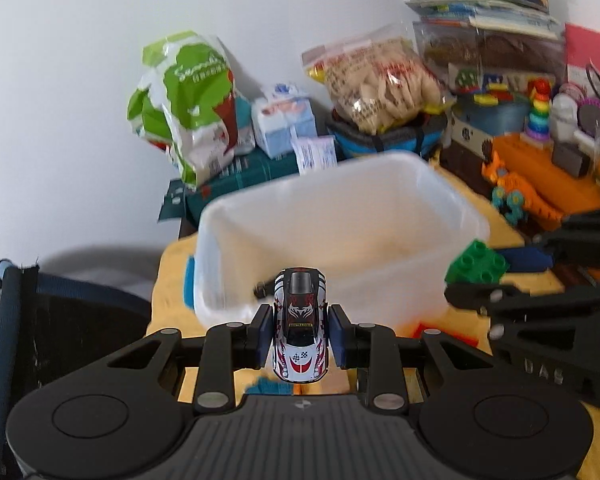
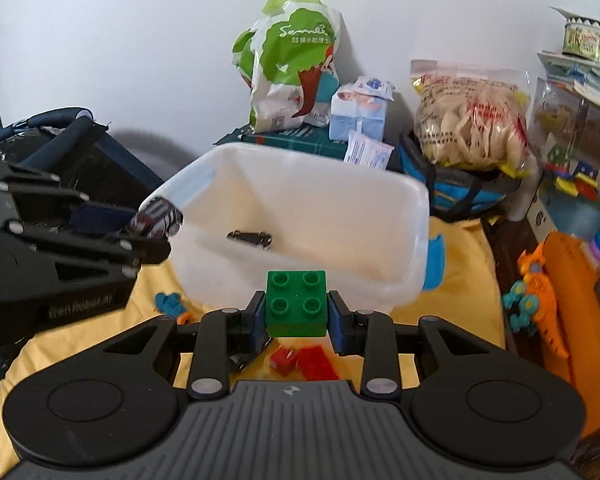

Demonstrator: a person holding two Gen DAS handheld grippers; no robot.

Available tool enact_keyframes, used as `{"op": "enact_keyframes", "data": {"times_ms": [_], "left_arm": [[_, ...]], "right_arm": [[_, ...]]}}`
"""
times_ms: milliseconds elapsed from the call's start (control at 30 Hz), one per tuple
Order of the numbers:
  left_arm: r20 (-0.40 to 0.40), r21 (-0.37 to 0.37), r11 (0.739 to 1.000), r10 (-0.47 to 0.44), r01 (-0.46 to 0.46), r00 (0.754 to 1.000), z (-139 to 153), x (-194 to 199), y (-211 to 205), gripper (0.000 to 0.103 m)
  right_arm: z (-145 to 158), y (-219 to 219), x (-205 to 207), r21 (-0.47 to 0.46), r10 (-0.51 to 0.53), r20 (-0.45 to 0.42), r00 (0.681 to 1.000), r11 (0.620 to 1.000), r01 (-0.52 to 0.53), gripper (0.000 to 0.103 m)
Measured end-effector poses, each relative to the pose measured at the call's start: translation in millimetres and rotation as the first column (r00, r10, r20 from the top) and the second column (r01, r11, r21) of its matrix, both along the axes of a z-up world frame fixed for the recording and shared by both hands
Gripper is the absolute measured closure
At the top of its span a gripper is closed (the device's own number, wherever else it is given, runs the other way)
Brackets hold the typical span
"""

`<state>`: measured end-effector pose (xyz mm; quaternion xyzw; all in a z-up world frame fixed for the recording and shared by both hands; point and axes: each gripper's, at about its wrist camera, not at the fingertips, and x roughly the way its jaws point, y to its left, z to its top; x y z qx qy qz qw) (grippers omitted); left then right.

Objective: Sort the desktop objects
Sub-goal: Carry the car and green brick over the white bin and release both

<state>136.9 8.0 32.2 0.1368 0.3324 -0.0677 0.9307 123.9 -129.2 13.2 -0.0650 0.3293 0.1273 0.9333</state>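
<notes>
My left gripper (image 1: 299,334) is shut on a white toy race car (image 1: 300,326) with red and black markings, held just in front of the near wall of a translucent white plastic bin (image 1: 452,200). My right gripper (image 2: 296,318) is shut on a green four-stud building block (image 2: 296,304), held before the same bin (image 2: 416,208). A small black toy car (image 2: 250,238) lies on the bin's floor. The left gripper with its car (image 2: 156,220) shows at the left of the right wrist view; the right gripper with the block (image 1: 478,266) shows at the right of the left wrist view.
On the yellow cloth (image 2: 468,256) lie red pieces (image 2: 304,360), a blue piece (image 2: 168,304) and an orange dinosaur toy (image 2: 540,304). Behind the bin stand a green snack bag (image 2: 292,64), a tissue pack (image 2: 360,112) and a bag of chips (image 2: 468,120). A dark bag (image 2: 60,152) sits at left.
</notes>
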Motion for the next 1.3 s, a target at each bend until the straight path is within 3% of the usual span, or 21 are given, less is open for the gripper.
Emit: {"op": "enact_keyframes", "data": {"times_ms": [200, 333, 767, 800, 833, 867, 967, 1100, 1300], "left_arm": [[0.052, 0.010, 1.000, 0.002, -0.002, 0.999, 22.4, 30.6, -3.9, 0.070], [0.057, 0.014, 1.000, 0.012, -0.012, 0.998, 22.3, 52.4, -6.9, 0.070], [-0.090, 0.040, 0.997, 0.072, -0.069, 0.993, -38.0, 113.7, -3.2, 0.070], [-0.101, 0.035, 0.996, 0.079, -0.076, 0.992, -41.2, 116.6, -2.4, 0.068], [-0.107, 0.032, 0.996, 0.091, -0.088, 0.990, -43.7, 118.9, -1.5, 0.065], [-0.105, 0.030, 0.995, 0.103, -0.100, 0.989, -44.9, 119.8, -1.0, 0.059], [-0.080, 0.010, 0.994, 0.113, -0.113, 0.990, -43.1, 116.6, 2.9, 0.046], [-0.047, -0.022, 0.992, 0.126, -0.127, 0.991, -34.2, 108.6, 13.1, 0.044], [-0.025, -0.085, 0.993, 0.075, -0.077, 0.997, -21.5, 88.9, 31.5, 0.043]], "right_arm": [[15.6, -1.0, 19.1, -0.023, 0.006, 0.028, 1.000, 1.000, -0.006, 0.068], [22.3, -2.8, 38.3, -0.013, -0.007, 0.045, 0.999, 1.000, 0.008, 0.068], [-3.4, 2.6, 92.3, -0.011, -0.045, -0.026, 0.999, 0.999, 0.045, 0.067], [-5.5, 3.1, 94.5, -0.014, -0.051, -0.029, 0.998, 0.999, 0.050, 0.066], [-7.2, 3.4, 95.8, -0.016, -0.059, -0.030, 0.998, 0.998, 0.059, 0.056], [-8.3, 3.5, 96.3, -0.016, -0.066, -0.030, 0.997, 0.998, 0.065, 0.047], [-10.7, 4.3, 95.7, -0.030, -0.071, -0.026, 0.997, 0.997, 0.071, 0.047], [-6.7, 4.2, 85.2, -0.029, -0.067, 0.024, 0.997, 0.997, 0.067, 0.047], [12.3, 2.6, 62.2, -0.026, -0.106, 0.107, 0.989, 0.994, 0.110, 0.047]]}}
